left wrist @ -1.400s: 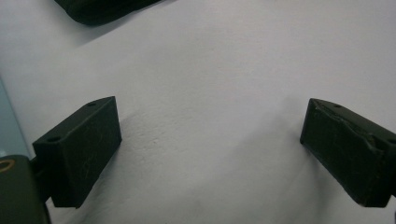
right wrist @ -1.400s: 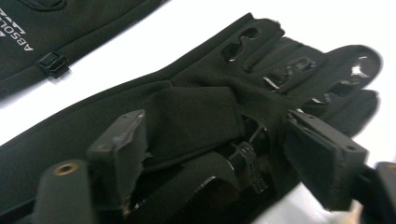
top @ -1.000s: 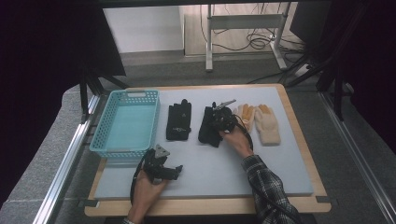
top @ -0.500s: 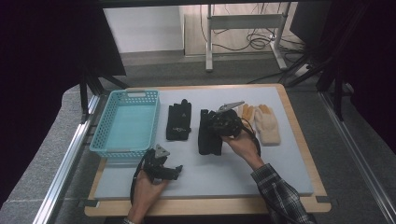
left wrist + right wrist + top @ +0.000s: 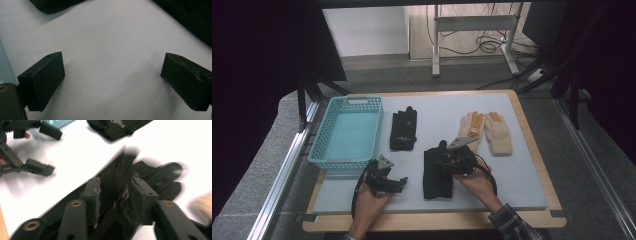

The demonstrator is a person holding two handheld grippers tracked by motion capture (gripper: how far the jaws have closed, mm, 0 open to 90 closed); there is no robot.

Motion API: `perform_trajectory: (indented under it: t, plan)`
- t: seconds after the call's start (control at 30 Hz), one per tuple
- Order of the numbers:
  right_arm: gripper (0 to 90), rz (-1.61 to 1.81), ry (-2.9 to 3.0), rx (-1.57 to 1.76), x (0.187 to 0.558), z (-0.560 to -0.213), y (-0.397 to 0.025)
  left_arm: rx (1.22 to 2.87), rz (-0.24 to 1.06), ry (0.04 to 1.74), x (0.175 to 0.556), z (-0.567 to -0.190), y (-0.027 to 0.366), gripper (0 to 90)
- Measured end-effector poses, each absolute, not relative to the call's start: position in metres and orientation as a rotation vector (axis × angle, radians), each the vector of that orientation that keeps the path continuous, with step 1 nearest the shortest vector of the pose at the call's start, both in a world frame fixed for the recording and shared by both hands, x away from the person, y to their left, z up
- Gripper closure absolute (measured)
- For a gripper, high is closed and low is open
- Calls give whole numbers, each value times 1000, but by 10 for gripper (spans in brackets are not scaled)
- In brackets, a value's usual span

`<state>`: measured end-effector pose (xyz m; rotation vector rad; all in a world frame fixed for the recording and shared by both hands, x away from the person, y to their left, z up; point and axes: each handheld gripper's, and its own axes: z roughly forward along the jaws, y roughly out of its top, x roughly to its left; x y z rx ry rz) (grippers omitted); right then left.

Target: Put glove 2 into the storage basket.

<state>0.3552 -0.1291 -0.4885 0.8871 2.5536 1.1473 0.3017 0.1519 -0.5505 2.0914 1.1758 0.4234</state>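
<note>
Right gripper [image 5: 451,161] sits over the near-centre black glove [image 5: 437,176], its jaws pinched narrow on a fold of the fabric; in the right gripper view [image 5: 115,195] the cloth bunches between them. That glove lies on the grey mat [image 5: 522,170], near of the second black glove [image 5: 404,130]. Left gripper [image 5: 398,183] rests low at the near left, just beside the blue basket [image 5: 346,135], jaws spread wide over bare mat, holding nothing. Tan gloves [image 5: 488,131] lie far right.
</note>
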Motion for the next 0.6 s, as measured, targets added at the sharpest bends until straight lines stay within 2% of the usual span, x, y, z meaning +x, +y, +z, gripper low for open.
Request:
perform_trajectory:
  t: [0.23,0.43,0.5,0.6]
  plan:
    - [455,1181,2536,916,376,-487,-138,2092,422,1177,302,-551,152,54]
    - [391,1218,2563,837,398,-488,-121,2096,421,1175,302,-550,152,55]
    - [395,1201,2567,823,406,-487,-111,2095,420,1175,302,-550,152,54]
    - [486,1164,2594,795,417,-486,-96,2098,420,1174,302,-550,152,54]
